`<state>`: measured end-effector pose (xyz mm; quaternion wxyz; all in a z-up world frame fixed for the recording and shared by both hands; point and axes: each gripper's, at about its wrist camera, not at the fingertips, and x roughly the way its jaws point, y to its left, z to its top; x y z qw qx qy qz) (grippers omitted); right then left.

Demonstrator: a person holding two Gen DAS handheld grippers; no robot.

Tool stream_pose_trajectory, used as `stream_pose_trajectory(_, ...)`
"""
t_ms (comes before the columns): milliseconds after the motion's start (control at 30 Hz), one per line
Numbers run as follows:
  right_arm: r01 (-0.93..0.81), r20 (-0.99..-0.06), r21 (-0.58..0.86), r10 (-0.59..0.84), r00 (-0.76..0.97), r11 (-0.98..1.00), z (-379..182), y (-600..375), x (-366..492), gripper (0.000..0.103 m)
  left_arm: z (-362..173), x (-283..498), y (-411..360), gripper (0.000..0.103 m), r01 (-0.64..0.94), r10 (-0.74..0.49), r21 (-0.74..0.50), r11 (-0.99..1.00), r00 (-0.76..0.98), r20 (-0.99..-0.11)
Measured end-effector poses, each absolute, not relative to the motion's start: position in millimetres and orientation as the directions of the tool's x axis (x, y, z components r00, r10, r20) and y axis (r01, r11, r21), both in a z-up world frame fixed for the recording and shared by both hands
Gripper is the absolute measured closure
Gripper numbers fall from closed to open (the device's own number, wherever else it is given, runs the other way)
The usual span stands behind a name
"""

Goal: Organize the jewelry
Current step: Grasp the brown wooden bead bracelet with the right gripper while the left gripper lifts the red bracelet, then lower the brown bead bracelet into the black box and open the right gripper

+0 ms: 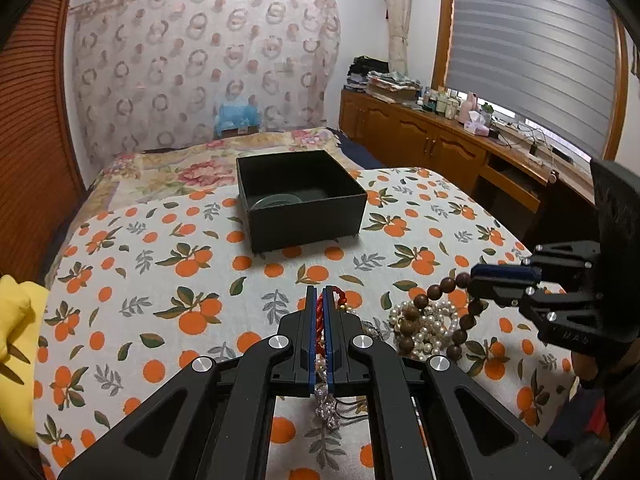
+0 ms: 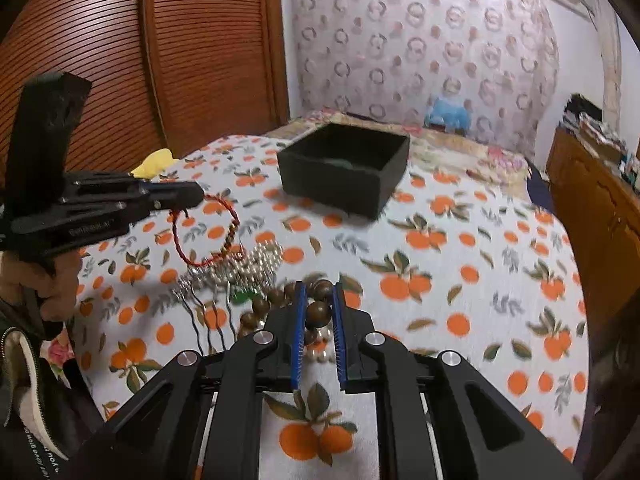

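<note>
A pile of jewelry lies on an orange-print cloth (image 1: 160,280): a white pearl strand (image 1: 430,326), a silver hair comb (image 2: 208,284) and a brown wooden bead bracelet (image 1: 436,312). My left gripper (image 1: 320,294) is shut on a red cord bracelet (image 1: 320,312), which hangs as a loop (image 2: 208,232) in the right wrist view. My right gripper (image 2: 319,292) is shut on the wooden bead bracelet (image 2: 318,311) and lifts part of it off the pile. An open black box (image 1: 300,200) stands farther back with a pale green bangle (image 1: 278,201) inside.
A yellow cloth (image 1: 16,344) lies at the left edge of the bed. A wooden cabinet (image 1: 440,140) with clutter runs along the right wall under a window blind. A slatted wooden door (image 2: 120,60) stands at the left. A person's hand and sleeve (image 2: 48,292) hold the left gripper.
</note>
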<state>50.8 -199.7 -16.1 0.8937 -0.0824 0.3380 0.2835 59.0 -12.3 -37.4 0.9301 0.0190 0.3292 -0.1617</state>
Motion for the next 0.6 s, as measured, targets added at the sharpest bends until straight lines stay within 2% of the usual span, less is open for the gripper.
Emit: stream_pose_trajectory(600, -0.603, -0.569, -0.020, 0.487, 0.663, 0.797, 43.9, -185.4, 68.4, 0.089, -21.3, 70.9, 0.7, 0.101, 0.288, -0.272, -0.069, 0.955, 0.764, -0.586)
